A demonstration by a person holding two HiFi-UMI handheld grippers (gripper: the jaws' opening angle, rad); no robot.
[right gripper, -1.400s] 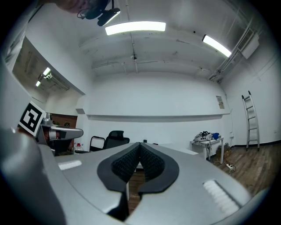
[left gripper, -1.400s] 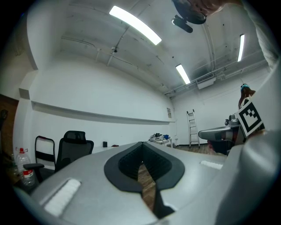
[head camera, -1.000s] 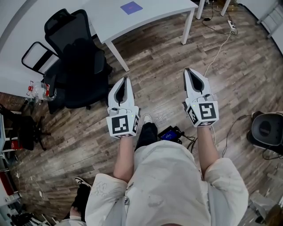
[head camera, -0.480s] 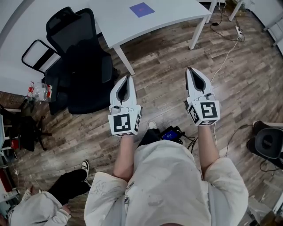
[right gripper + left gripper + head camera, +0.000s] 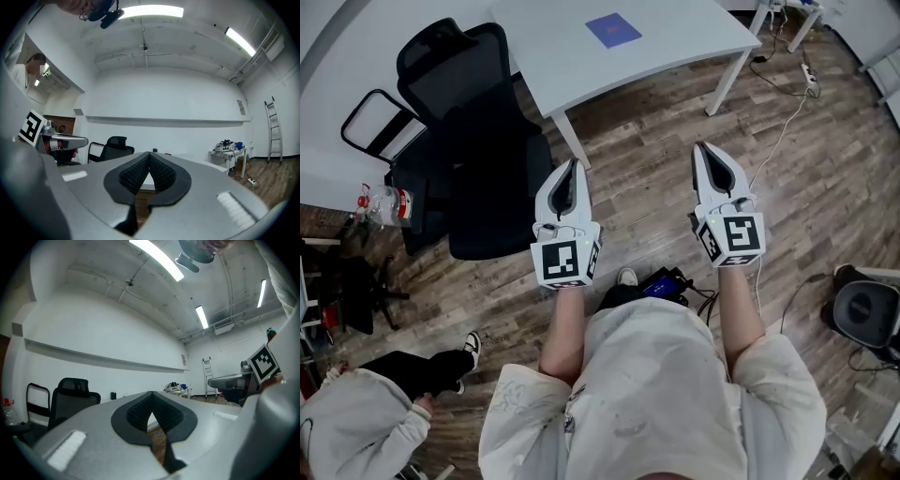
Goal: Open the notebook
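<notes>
Since a second ago the rectangular white table [image 5: 675,42] and the flat blue-violet square notebook [image 5: 613,30] lying on it have slid rightward in the head view. A second person in a pale top [image 5: 356,427] has come into the lower left corner, and both claws have kept their places. The left gripper [image 5: 573,164] is closed, its ribbed black pads meeting tip to tip with nothing between them. The right gripper [image 5: 699,148] is closed the same way and also empty. The two are held side by side and well apart, above the brown wood-plank floor [image 5: 647,197]. Just behind them, between the forearms, a small blue-and-black device [image 5: 661,284] lies on the floor. A black mesh office chair [image 5: 478,141] stands to the left of the left gripper and a little ahead of it. The notebook lies well ahead of both tips, between their lines and nearer the left one's, touched by neither. Far ahead and to the right of the right gripper, a white power strip [image 5: 811,67] lies on the planks.
</notes>
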